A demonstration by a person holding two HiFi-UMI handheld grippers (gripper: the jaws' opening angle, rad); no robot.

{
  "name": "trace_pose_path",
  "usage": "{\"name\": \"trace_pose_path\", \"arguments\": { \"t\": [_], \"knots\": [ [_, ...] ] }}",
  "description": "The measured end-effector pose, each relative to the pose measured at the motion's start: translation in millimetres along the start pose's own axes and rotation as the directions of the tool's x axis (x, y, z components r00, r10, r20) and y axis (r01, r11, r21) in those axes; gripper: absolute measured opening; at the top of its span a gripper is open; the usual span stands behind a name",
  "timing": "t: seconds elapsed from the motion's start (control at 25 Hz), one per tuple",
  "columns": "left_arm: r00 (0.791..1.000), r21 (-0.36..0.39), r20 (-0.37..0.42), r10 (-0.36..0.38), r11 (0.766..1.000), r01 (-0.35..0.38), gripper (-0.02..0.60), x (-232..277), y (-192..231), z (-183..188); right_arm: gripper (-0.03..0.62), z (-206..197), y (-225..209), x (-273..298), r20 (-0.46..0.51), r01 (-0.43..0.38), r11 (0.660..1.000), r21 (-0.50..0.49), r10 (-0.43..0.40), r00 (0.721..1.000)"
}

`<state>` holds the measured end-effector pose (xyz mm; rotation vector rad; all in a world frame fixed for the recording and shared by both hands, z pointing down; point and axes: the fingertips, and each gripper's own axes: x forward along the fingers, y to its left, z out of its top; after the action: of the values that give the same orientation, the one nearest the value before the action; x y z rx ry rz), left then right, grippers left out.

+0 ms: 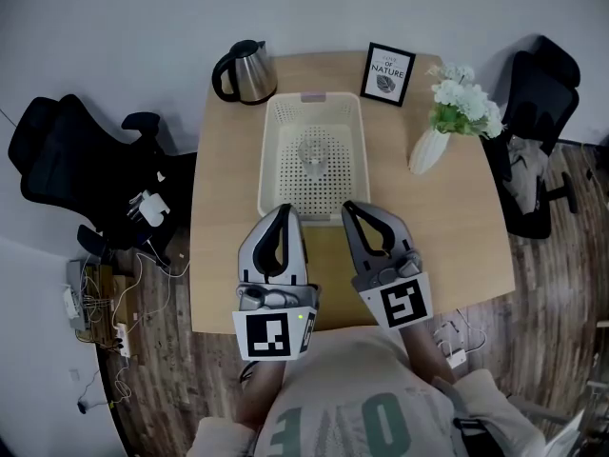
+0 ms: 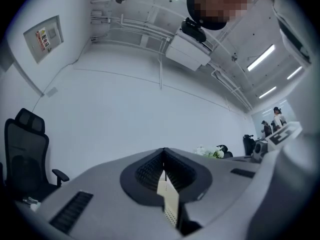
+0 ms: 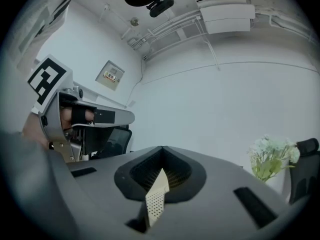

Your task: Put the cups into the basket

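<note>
Clear glass cup sits inside the cream perforated basket, about mid-basket, upper centre of the head view, so that one is done. No other cup shows on the wooden table: the top is bare to the left, right and below the basket. My read is that the task is finished or nearly so, unless a cup is out of frame or hidden under the gripper bodies. The cup is see-through against the mesh floor, so I can't rule out a second one nested in it; I make out only one. Left gripper and right gripper are side by side at lower centre, tips at the basket's near rim and pointing at it; can't tell if they touch it. Both are clenched and empty. Each gripper view shows the jaws meeting at the tip with nothing between them, just a sliver of basket mesh through the gap lower down. Count:
- cups 1
- basket 1
- grippers 2
- steel kettle 1, upper left of the basket
- framed print 1, upper right of the basket
- white vase 1, with one bunch of white flowers, right of the basket
- black office chairs 2, off the table, one at left and one at right

Nothing visible left to pick.
</note>
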<state>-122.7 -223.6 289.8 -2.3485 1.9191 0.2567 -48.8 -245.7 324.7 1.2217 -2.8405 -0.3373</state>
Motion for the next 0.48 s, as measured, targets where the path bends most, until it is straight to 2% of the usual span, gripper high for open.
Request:
{"name": "trace_pose_path", "arguments": {
  "t": [0.48],
  "knots": [
    [1.000,-0.002,-0.025,-0.003,1.000,0.003,0.009,10,2,-14,-0.002,-2,-9,4,0.004,0.010,1.000,0.005,-0.010,1.000]
  ]
}}
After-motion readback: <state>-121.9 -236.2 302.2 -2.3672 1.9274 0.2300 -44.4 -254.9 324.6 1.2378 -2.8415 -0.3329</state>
